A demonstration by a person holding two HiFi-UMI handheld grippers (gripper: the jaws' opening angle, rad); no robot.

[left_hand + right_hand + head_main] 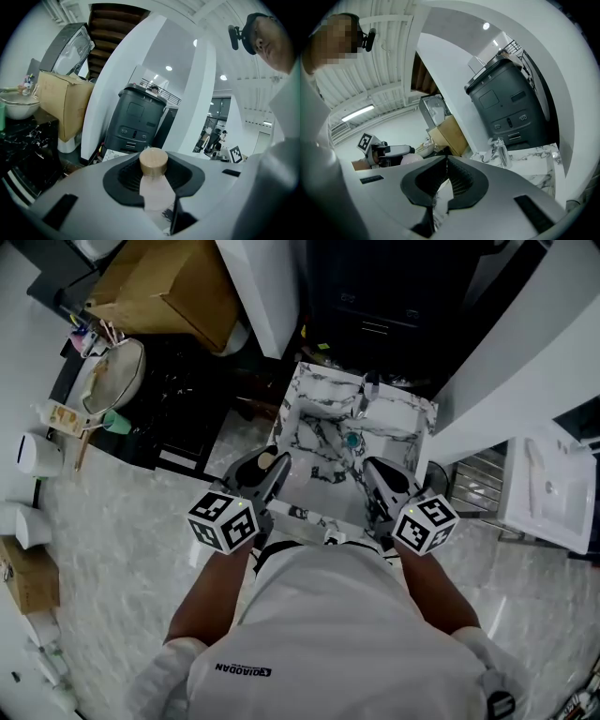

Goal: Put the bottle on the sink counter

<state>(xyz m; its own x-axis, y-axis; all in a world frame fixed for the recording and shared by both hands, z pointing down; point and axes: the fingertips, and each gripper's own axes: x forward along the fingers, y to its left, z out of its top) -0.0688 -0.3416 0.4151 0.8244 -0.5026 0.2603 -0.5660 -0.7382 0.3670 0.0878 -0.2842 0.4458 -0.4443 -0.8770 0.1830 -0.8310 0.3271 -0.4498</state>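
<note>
Bottle [153, 193], pale pink with a tan cap [153, 161], stands upright, pinched between the left claw's [154, 180] jaws; the left gripper view shows this plainly. The right claw [446, 174] has its tips pressed together, empty. Only the head view shows both claws over the marble sink bench [418, 420].

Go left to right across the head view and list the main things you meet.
white canister → bowl → left gripper, its jaws on the bottle → right gripper → white basin
</note>
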